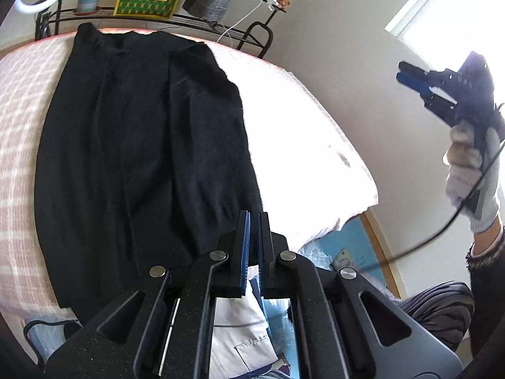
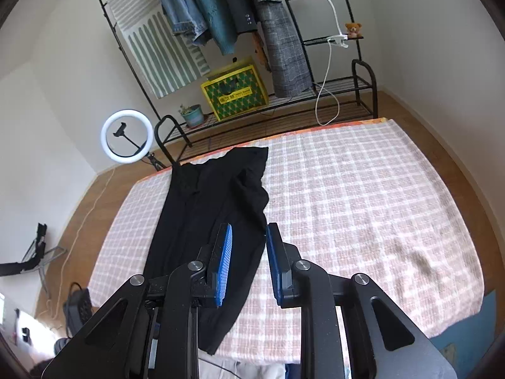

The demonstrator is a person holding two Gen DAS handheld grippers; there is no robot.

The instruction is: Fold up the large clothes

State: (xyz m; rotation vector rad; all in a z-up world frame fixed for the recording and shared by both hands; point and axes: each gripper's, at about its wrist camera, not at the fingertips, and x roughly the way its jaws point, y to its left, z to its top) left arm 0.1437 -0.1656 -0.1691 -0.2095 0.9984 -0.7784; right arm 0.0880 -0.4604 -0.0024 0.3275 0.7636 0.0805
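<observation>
We see the checked bed (image 2: 363, 195) carrying the black garment (image 2: 202, 221), folded narrow along its left side for the next fold. Left tool (image 1: 254, 221) is closed, empty. Right tool (image 2: 248, 240), slightly parted, grips nothing.

Left wrist view — set low and close over the near edge of the bed (image 1: 19, 145), facing obliquely down along its own tongs (image 1: 254, 221). Right wrist view — higher and farther back, facing down across the whole bed (image 2: 363, 195). Both share the black garment (image 1: 132, 145) (image 2: 202, 221) and the metal rack (image 1: 202, 20) (image 2: 315, 94).
</observation>
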